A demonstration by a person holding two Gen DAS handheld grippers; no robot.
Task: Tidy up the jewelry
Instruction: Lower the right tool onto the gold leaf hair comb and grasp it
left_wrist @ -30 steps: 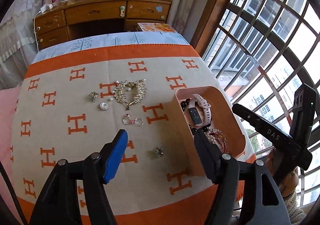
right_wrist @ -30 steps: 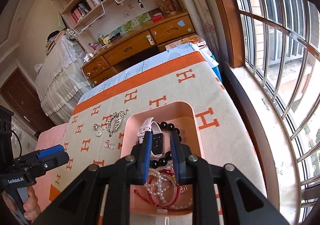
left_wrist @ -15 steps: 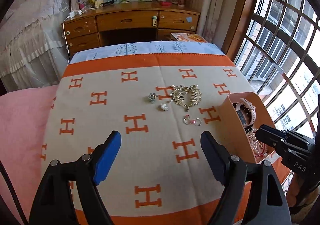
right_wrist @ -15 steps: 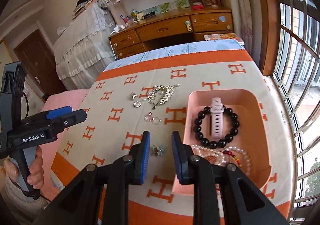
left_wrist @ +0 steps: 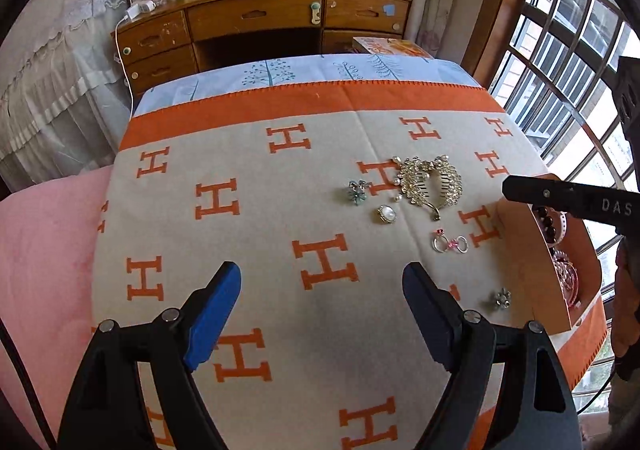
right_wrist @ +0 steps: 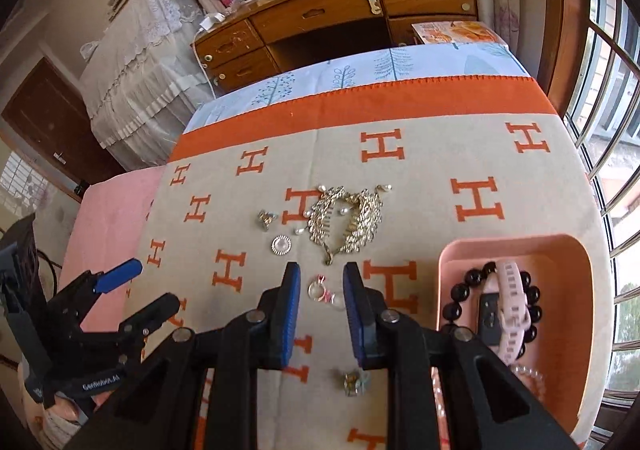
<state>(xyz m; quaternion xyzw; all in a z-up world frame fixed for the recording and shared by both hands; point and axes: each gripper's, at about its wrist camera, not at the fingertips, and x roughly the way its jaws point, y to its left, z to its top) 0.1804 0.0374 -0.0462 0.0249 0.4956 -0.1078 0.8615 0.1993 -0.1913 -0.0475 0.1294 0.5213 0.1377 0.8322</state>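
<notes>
R hand-held gripper [right_wrist: 321, 300] empty, jaws narrow but not clenched, hovering over pink rings [right_wrist: 325, 293], framed between its pads; likely next pick. L hand-held gripper [left_wrist: 321, 304] released, jaws just been opening, nothing between, over bare blanket [left_wrist: 248, 250], well apart from jewelry. Pink tray [right_wrist: 568, 250] at R already holds bead bracelet [right_wrist: 460, 292] + watch [right_wrist: 508, 314], so loose pcs probably go there. Gold hair comb [right_wrist: 346, 223] beyond rings.

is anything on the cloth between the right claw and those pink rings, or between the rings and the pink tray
Nothing visible blocks either. The right claw is open and hangs over the pink rings, framing them between its fingers. From the rings to the pink tray there is only bare cloth; the gold hair comb lies farther back.
</notes>
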